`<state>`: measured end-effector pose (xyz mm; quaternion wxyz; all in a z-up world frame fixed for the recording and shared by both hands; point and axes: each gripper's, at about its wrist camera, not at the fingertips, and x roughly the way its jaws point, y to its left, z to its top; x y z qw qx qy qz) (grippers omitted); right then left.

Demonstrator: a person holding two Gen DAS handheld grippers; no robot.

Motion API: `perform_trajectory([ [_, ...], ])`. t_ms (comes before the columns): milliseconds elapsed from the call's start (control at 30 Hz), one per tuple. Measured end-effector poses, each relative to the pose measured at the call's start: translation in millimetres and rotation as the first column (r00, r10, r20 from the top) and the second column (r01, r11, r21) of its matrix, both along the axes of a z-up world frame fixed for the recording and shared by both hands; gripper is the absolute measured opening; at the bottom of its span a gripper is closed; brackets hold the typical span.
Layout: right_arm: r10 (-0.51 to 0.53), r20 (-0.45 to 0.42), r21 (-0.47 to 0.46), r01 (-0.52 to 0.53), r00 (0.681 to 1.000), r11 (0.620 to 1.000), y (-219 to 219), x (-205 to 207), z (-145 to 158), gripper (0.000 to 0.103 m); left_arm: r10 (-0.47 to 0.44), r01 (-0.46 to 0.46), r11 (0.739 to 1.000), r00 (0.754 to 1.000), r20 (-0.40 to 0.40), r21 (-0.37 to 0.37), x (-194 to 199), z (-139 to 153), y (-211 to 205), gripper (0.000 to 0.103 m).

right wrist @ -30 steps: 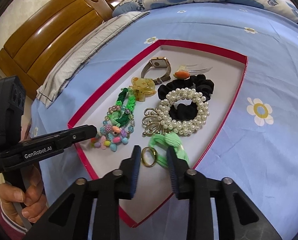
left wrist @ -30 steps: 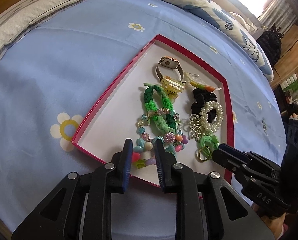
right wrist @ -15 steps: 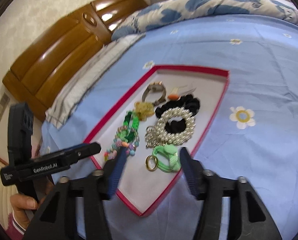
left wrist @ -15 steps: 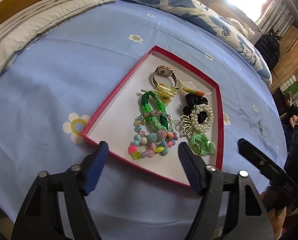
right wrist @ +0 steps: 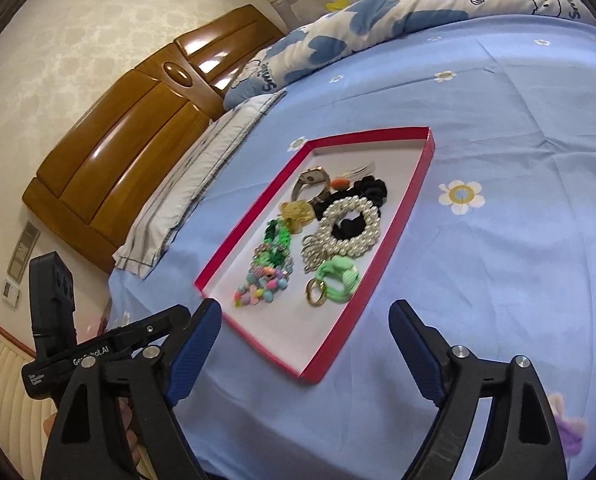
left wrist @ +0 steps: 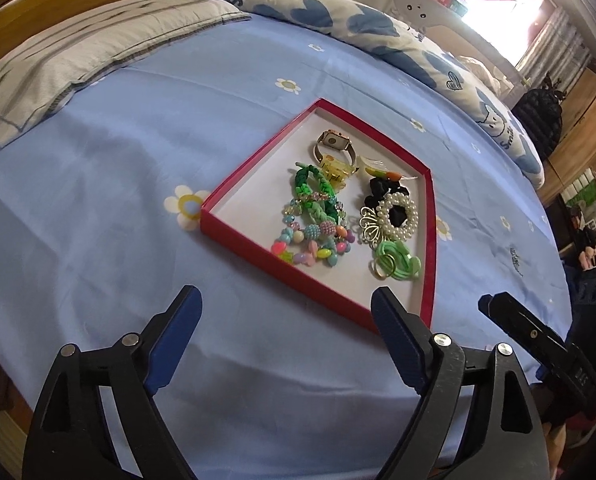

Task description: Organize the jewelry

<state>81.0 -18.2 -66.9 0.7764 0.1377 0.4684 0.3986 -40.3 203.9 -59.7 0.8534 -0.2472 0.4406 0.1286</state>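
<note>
A red-rimmed tray (left wrist: 253, 164) (right wrist: 402, 216) with a white floor lies on the blue bed sheet. In it lie a watch (left wrist: 334, 145), a yellow claw clip (left wrist: 336, 170), a green braided band (left wrist: 312, 190), a colourful bead bracelet (left wrist: 314, 246) (right wrist: 259, 284), a pearl scrunchie (left wrist: 398, 216) (right wrist: 348, 228), a light green hair tie (left wrist: 400, 262) (right wrist: 340, 274) and a gold ring (right wrist: 315, 291). My left gripper (left wrist: 285, 312) is open and empty, above the sheet just short of the tray's near edge. My right gripper (right wrist: 306, 324) is open and empty, over the tray's near corner.
A grey striped pillow (left wrist: 77, 52) lies at the far left. A blue-and-white duvet (left wrist: 338, 12) runs along the back. A wooden headboard (right wrist: 137, 120) stands behind. The other gripper shows at the edge of each view, the right one (left wrist: 538, 344) and the left one (right wrist: 97, 352).
Both grippers have opened wide, from nearly shut, and pulled back and up away from the tray. The jewelry stays in the tray.
</note>
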Motion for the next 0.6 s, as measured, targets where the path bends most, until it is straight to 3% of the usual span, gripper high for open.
perform_trajectory([
  [233,0.045,0.057,-0.060,-0.041,0.997,0.997,-4,-9,21,0.090,-0.032,0.032,0.998,0.999,0.008,0.054,-10,20,-10,0.089],
  [367,0.101,0.153,-0.124,-0.082,0.983,0.989,-5,-8,57,0.091,-0.084,0.078,0.978,0.996,0.023,0.192,-7,52,-21,0.093],
  [433,0.137,0.203,-0.159,-0.105,0.970,0.982,-3,-10,77,0.100,-0.093,0.078,0.958,0.995,0.038,0.276,-7,67,-26,0.102],
  [533,0.135,0.287,-0.202,-0.078,0.948,0.976,-4,-13,99,0.102,-0.082,0.058,0.934,0.995,0.052,0.354,-8,71,-29,0.103],
  [600,0.109,0.327,-0.205,-0.043,0.939,0.978,-7,-15,103,0.103,-0.070,0.052,0.929,0.997,0.035,0.366,-6,65,-27,0.103],
])
